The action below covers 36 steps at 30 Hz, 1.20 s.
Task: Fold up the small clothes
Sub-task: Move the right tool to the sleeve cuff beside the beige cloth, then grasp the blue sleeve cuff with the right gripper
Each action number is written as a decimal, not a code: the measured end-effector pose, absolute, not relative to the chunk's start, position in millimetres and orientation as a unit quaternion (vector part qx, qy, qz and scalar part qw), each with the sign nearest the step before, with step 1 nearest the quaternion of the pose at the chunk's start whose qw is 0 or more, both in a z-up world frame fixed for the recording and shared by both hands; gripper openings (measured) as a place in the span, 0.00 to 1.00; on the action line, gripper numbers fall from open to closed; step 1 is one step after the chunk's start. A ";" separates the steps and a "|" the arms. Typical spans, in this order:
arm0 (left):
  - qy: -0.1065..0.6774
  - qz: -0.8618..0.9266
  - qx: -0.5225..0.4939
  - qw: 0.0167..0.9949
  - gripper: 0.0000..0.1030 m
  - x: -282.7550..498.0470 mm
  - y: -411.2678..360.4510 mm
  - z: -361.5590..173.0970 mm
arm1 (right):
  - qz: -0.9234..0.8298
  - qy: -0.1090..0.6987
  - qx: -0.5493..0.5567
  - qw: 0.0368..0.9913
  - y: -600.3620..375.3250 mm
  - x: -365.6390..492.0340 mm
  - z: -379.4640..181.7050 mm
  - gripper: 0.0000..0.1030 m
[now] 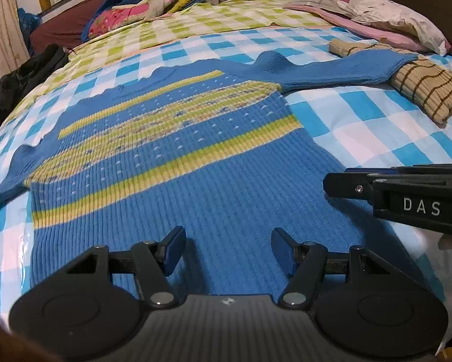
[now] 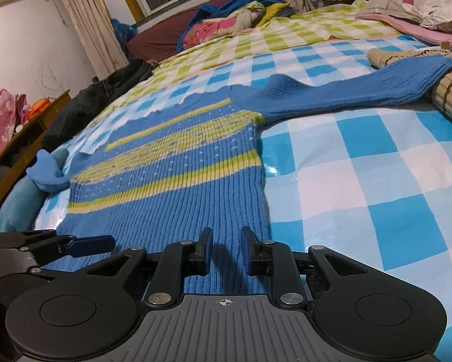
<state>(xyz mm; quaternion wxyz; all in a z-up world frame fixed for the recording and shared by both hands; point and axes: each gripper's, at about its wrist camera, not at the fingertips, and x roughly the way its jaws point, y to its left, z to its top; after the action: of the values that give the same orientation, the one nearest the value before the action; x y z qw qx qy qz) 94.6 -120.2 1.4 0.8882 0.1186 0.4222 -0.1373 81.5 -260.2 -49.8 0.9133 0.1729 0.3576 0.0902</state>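
A blue ribbed sweater (image 1: pixel 171 163) with yellow-green stripes lies flat on the checked bed, sleeves spread; it also shows in the right wrist view (image 2: pixel 177 181). Its right sleeve (image 1: pixel 325 69) reaches to a folded beige striped garment (image 1: pixel 425 90). My left gripper (image 1: pixel 228 247) is open, its blue pads wide apart just above the sweater's hem. My right gripper (image 2: pixel 226 249) is open with a narrower gap, over the hem near the sweater's right edge. The right gripper also shows in the left wrist view (image 1: pixel 334 185), and the left gripper's finger shows in the right wrist view (image 2: pixel 90 246).
The bed has a blue-and-white checked cover (image 2: pixel 361 181) and a green checked one (image 1: pixel 195 24) farther back. Pillows (image 1: pixel 386 9) lie at the back right, a pile of bright cloth (image 1: pixel 129 12) at the back, dark clothes (image 1: pixel 17 81) at the left edge. A wooden shelf (image 2: pixel 17 138) stands left.
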 end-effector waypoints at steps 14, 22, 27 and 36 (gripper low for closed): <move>0.393 -0.185 0.126 0.892 0.67 127.5 -170.1 19.2 | 0.000 0.291 0.234 0.927 -330.4 107.5 -24.6 0.29; 0.374 -0.213 0.122 0.894 0.67 156.0 -213.6 25.2 | -0.086 0.250 0.289 0.920 -402.5 133.1 -23.8 0.33; 0.369 -0.220 0.112 0.896 0.68 173.1 -232.1 23.5 | -0.136 0.237 0.310 0.911 -441.3 147.7 -32.5 0.35; 0.373 -0.233 0.105 0.892 0.68 186.1 -252.0 12.6 | -0.168 0.217 0.358 0.893 -482.8 157.3 -48.4 0.36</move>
<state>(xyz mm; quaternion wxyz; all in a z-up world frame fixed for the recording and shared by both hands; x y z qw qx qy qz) 186.1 -252.0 12.6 0.8920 0.1053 0.3727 -0.2332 157.3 -482.8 -48.4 0.8925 0.3576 0.2170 -0.1684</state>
